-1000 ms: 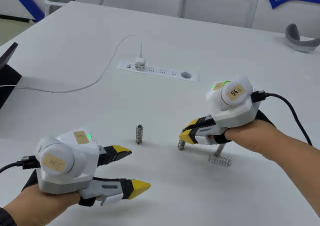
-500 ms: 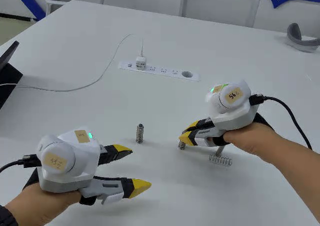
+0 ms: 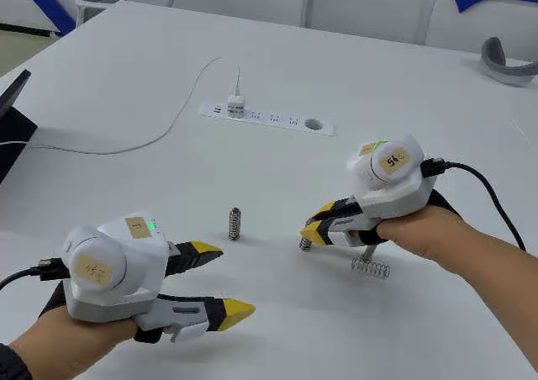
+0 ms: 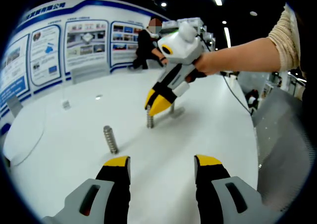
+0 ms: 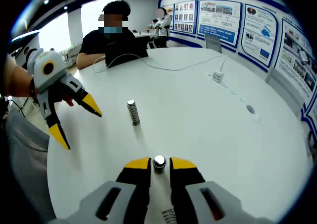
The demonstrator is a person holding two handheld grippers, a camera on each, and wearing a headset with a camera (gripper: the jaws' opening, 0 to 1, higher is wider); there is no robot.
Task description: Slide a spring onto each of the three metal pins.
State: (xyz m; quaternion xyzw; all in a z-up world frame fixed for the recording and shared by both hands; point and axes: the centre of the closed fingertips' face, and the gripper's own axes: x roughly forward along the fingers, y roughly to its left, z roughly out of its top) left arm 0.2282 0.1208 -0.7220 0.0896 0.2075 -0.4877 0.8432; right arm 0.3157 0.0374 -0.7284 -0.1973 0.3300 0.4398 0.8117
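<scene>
A pin with a spring on it (image 3: 234,224) (image 4: 110,139) (image 5: 132,111) stands mid-table. Right of it my right gripper (image 3: 313,229) (image 5: 159,165) is shut on the spring of a second pin (image 3: 305,244); the pin's round top (image 5: 159,160) shows between the yellow tips. In the left gripper view the right gripper (image 4: 157,104) reaches down onto that pin (image 4: 148,121). A third pin (image 3: 368,252) stands under the right hand, partly hidden, with a loose spring (image 3: 370,269) lying beside it. My left gripper (image 3: 220,279) (image 4: 162,162) hovers open and holds nothing, near the front left.
A white power strip (image 3: 265,119) with a plugged charger and cable (image 3: 181,111) lies farther back. A grey curved object (image 3: 503,65) sits at the far right. Chairs stand behind the table. A seated person (image 5: 116,40) is across the table in the right gripper view.
The right gripper has stayed at the second pin, shifting only slightly. The left gripper has not moved.
</scene>
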